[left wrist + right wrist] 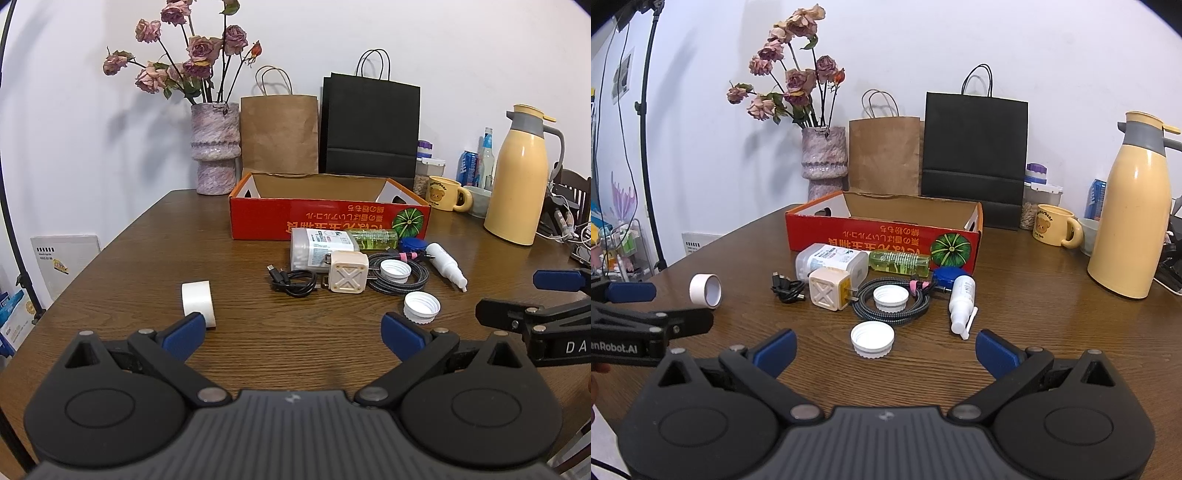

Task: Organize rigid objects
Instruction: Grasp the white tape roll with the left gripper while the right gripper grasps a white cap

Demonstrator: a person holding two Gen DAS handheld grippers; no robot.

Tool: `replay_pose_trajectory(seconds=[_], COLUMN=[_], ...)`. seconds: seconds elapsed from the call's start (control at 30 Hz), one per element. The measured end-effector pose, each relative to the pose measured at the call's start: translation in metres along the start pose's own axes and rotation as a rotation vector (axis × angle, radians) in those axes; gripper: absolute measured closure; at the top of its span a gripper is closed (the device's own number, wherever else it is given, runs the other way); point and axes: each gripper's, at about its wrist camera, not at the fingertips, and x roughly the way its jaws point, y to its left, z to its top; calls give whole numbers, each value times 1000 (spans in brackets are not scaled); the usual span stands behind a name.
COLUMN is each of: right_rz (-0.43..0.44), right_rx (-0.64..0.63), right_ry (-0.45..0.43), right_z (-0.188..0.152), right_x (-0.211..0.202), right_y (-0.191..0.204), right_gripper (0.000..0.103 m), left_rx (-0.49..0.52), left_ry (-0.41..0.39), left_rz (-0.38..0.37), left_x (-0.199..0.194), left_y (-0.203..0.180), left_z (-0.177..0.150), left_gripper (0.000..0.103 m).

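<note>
An open red cardboard box (328, 218) (882, 232) stands mid-table. In front of it lie a white plastic container (317, 247), a green bottle (899, 261), a cream charger cube (347, 277) (829, 290), a black cable (293, 282), a braided cable (897, 308) with a white cap (891, 298) on it, and a white spray bottle (961, 302). A second white cap (422, 307) (872, 339) lies nearer. A white tape roll (198, 301) (705, 290) rests at the left. My left gripper (291, 334) (661, 306) and my right gripper (886, 349) (532, 295) are both open and hold nothing.
Along the wall stand a vase of dried roses (216, 147), a brown paper bag (279, 133) and a black paper bag (369, 125). At the right are a yellow thermos (521, 177), a bear mug (445, 194) and some bottles. The wooden table (258, 343) edge falls away on the left.
</note>
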Motion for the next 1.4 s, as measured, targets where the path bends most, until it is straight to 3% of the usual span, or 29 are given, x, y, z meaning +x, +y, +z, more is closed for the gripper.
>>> replay_pose_trajectory(seconds=[0.37, 0.87, 1.4], right_rz=[-11, -35, -61], right_rx=[-13, -11, 1], right_ry=[40, 119, 203], right_z=[-2, 0, 6], right_x=[16, 61, 111], right_y=[4, 6, 6], right_gripper=[0, 0, 4], left_rx=[-13, -14, -83], left_ry=[-7, 72, 161], left_rz=[60, 190, 248], left_x=[16, 68, 109], left_y=[16, 51, 66], left_z=[8, 19, 19], left_gripper=[0, 0, 30])
